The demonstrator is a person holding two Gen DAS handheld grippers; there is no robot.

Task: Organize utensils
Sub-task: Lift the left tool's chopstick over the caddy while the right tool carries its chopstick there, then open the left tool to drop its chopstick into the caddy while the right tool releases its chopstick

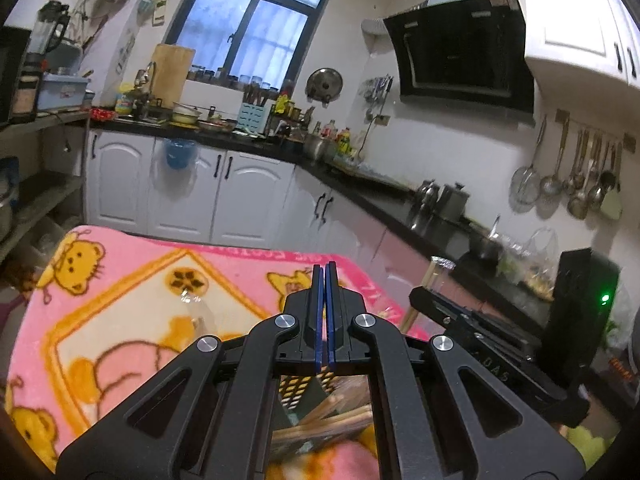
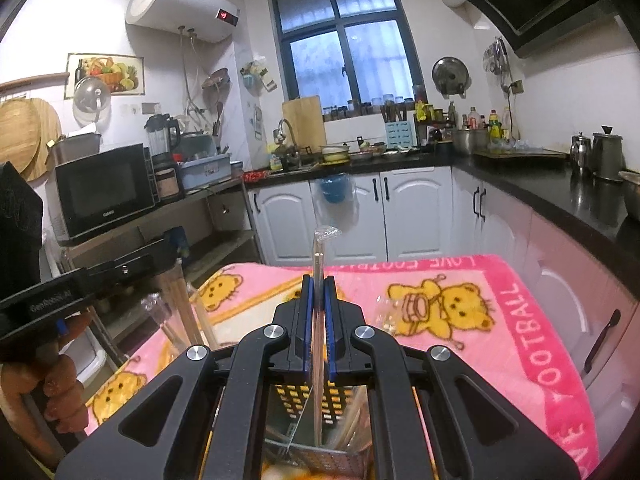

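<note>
Here, left wrist view: the left gripper [image 1: 325,266] has its blue-padded fingers [image 1: 317,312] pressed together, nothing visible between them. Beyond and below the fingers lies the pink fleece blanket with yellow bear print [image 1: 132,280] covering the bench. Under the fingers, close to the camera, sits the perforated metal utensil holder [image 1: 298,390] with light wooden chopsticks [image 1: 336,420] leaning inside. Right of the fingers, the right gripper [image 1: 440,300] holds a bundle of pale sticks upright; what kind cannot be told.

Right wrist view: the right gripper [image 2: 319,280] stands narrow, fingers [image 2: 306,312] clamped on a slim clear-wrapped pair of chopsticks [image 2: 319,264], the crimped wrapper end rising above the fingertips and the lower end reaching down into the holder [image 2: 312,396] beneath. Left of the fingers, a hand [image 2: 60,384] grips the left gripper's handle.
</note>
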